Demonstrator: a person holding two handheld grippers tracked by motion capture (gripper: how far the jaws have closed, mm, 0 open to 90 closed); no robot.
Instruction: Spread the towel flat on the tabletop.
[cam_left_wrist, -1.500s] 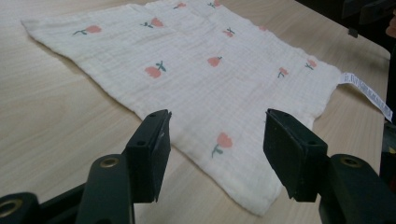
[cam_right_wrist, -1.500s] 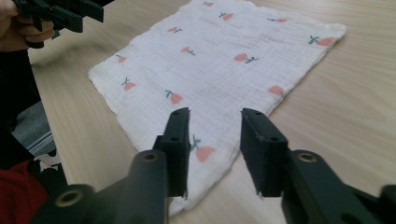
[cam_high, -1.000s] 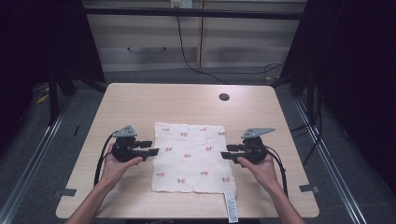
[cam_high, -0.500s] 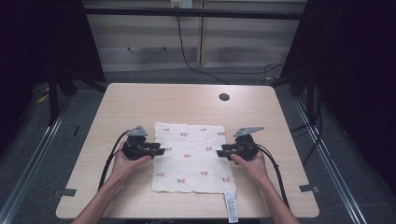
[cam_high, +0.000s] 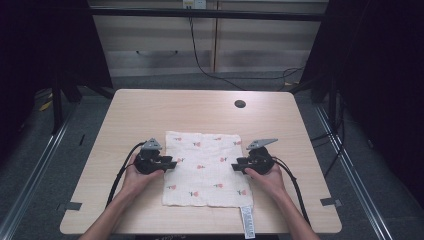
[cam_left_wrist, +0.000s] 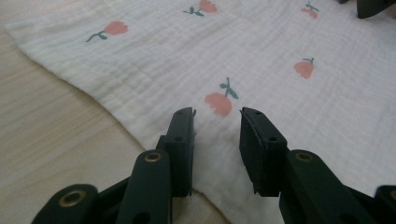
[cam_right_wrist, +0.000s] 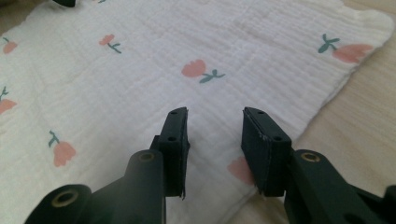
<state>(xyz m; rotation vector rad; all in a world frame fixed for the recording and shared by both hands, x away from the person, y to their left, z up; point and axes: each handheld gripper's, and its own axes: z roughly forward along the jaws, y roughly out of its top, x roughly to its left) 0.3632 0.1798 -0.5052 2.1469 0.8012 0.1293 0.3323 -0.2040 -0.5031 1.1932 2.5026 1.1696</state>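
Flowered cloth (cam_high: 205, 170) flat on table (cam_high: 150, 110), tools (cam_high: 171, 163) (cam_high: 237, 164) at its side edges

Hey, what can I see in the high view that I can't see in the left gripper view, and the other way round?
High view: the whole table, its round hole, the cloth's tag at the near edge, and both hands holding grippers at opposite sides of the cloth. Left gripper view: the left gripper up close, its jaws apart over the cloth's edge, nothing pinched, and the crinkled weave. Both: the white flower-print cloth lying flat on the wood.
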